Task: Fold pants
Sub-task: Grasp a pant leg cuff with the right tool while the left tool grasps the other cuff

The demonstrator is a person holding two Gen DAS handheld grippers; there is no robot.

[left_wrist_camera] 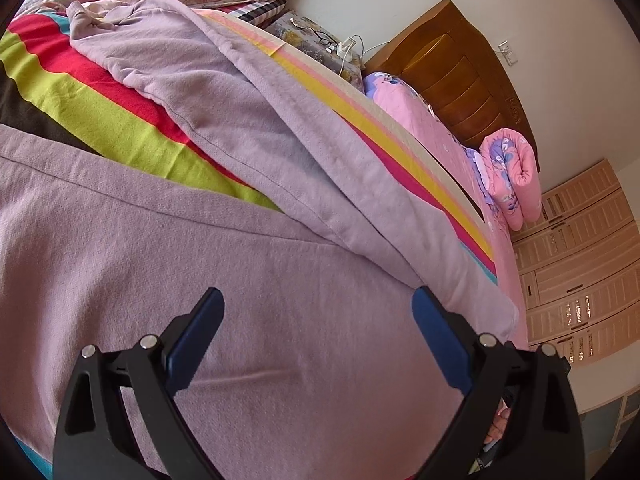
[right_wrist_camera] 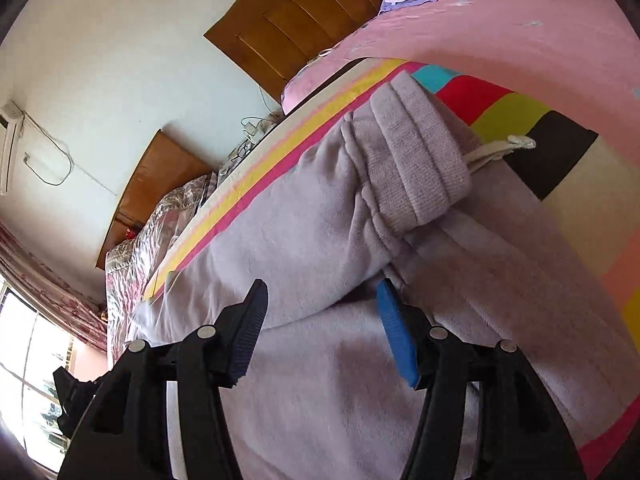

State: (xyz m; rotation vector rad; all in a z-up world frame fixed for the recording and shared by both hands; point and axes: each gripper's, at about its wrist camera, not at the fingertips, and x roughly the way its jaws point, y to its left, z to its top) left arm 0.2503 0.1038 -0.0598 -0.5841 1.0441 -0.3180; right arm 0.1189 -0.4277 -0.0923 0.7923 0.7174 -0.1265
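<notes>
Covering most of both views, the striped bedspread lies across a bed, with a pink quilt beyond it and wooden headboards against the wall

Spread on the bedspread are the lilac pants; one leg runs away toward the pillows in the left wrist view, and in the right wrist view the ribbed waistband is doubled over onto the body of the garment, its white drawstring trailing onto the stripes

The left gripper hangs just above the cloth, its tongs wide apart and empty

The right gripper is parted about halfway; no cloth sits between its pads

Risks, as judged from this layout:
- A single-layer pinch would drag the top layer and skew the fold
- The far leg lies slack and creased; folding without smoothing would lock in wrinkles
- The loose drawstring may snag on a fingertip
</notes>
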